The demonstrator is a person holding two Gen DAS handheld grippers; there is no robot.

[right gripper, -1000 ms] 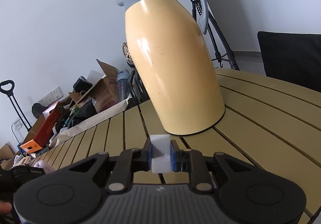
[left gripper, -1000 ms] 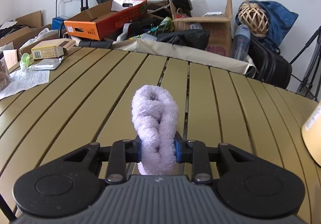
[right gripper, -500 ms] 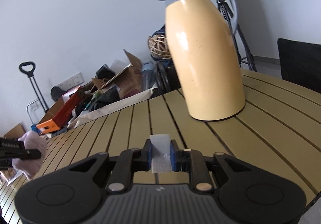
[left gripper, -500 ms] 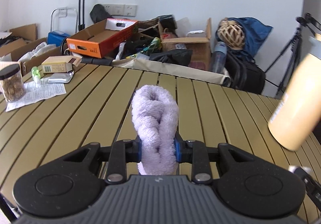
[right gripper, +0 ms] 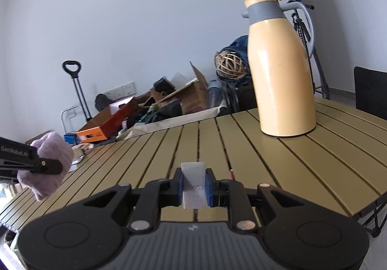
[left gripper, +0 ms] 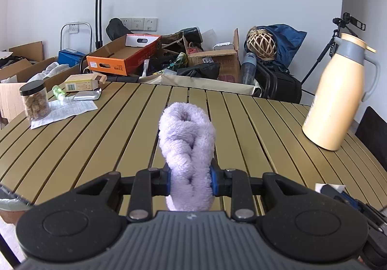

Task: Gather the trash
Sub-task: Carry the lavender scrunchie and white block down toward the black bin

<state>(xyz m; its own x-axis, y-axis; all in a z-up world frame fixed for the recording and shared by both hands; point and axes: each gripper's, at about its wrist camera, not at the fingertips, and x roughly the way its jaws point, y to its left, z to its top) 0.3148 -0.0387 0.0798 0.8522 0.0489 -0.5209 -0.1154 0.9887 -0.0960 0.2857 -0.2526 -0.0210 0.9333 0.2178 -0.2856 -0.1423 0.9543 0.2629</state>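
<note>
In the left wrist view, the blue pads (left gripper: 167, 181) of the left gripper (left gripper: 189, 181) are pinched hard on a rolled lilac terry cloth (left gripper: 187, 149), which stands up between them above the slatted olive table (left gripper: 254, 129). Nothing shows the cloth touching the slats. Far left on the table sit a black-lidded jar of brownish pieces (left gripper: 35, 103) on a printed sheet (left gripper: 65, 111), a small green bottle (left gripper: 58, 91), a silver packet (left gripper: 87, 95) and a yellow carton (left gripper: 83, 81). A cream thermos jug (left gripper: 336, 98) stands upright at the right. At the lower right edge the tip of the right gripper (left gripper: 331, 189) shows with its white scrap.

In the right wrist view, that gripper's pads (right gripper: 179, 186) are nearly closed on a small white folded paper scrap (right gripper: 194, 187), carried over the near table edge (right gripper: 338, 197). The left gripper and cloth appear at the far left, well apart from it. The jug stands far right.

No bin is visible in either view, so where the load goes cannot be told. Both hands look full and in transit. Done well, this means keeping both grips firm, carrying level, and steering wide of the jug, since the thin scrap could slip easily.
</note>
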